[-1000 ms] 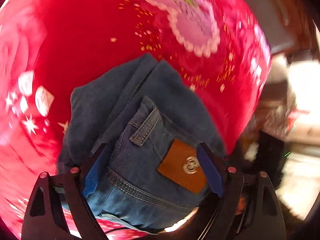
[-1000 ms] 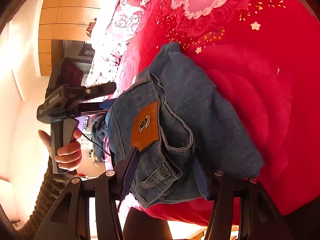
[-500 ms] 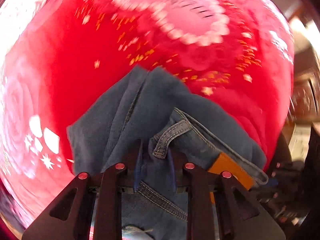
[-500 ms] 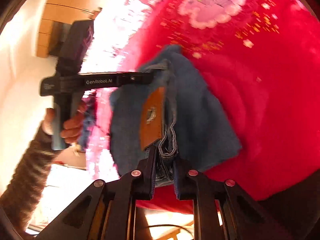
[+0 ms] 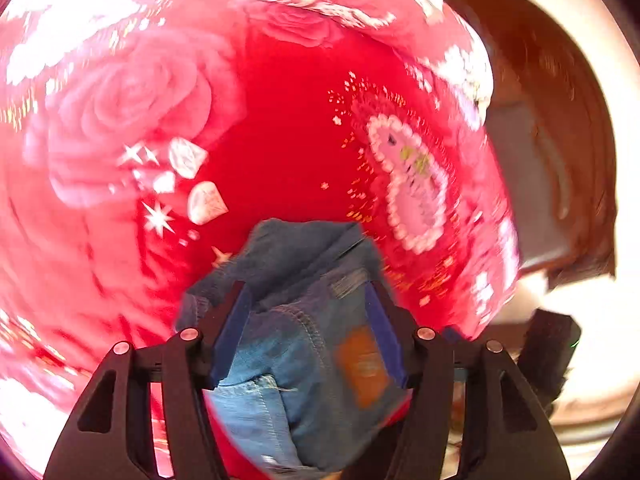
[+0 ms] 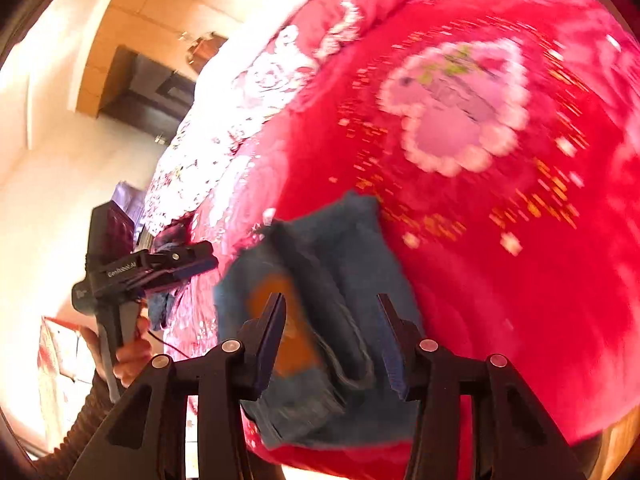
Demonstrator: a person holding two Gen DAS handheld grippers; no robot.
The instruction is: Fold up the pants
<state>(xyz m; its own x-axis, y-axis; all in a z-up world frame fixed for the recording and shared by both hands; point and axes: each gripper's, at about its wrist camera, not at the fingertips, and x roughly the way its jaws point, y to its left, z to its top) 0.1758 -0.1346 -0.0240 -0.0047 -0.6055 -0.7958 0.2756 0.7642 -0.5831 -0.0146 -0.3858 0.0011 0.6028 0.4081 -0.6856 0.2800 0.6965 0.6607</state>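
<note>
Jaws of both grippers stand apart and have just been opening; the folded denim lies between each pair in view, but no pad is seen pressing on it, though blur makes the contact hard to judge.

The large red plush bedspread printed with roses and a pink heart (image 5: 280, 128) carries the load. The blue denim pants, folded into a compact bundle with an orange leather patch (image 6: 320, 280), rest on it at the near edge of the bed, just below the heart motif.

The step in hand is judged to be the release after the last fold. To do it well:
- The bundle is to be left lying flat while the jaws are drawn clear.
- The pads are to be kept wide enough that the waistband and belt loop are not snagged.
- The bundle sits close to the bed edge; it should not be dragged further toward it.

The left gripper (image 5: 308, 320) straddles the waistband end. The right gripper (image 6: 332, 320) straddles the patch side. The hand on the left gripper's handle (image 6: 128, 356) is seen at the left of the right wrist view, well off the denim.

Count:
- Bedspread: one.
- Pants: one pair.
- Grippers: two.
- Leather patch: one.
</note>
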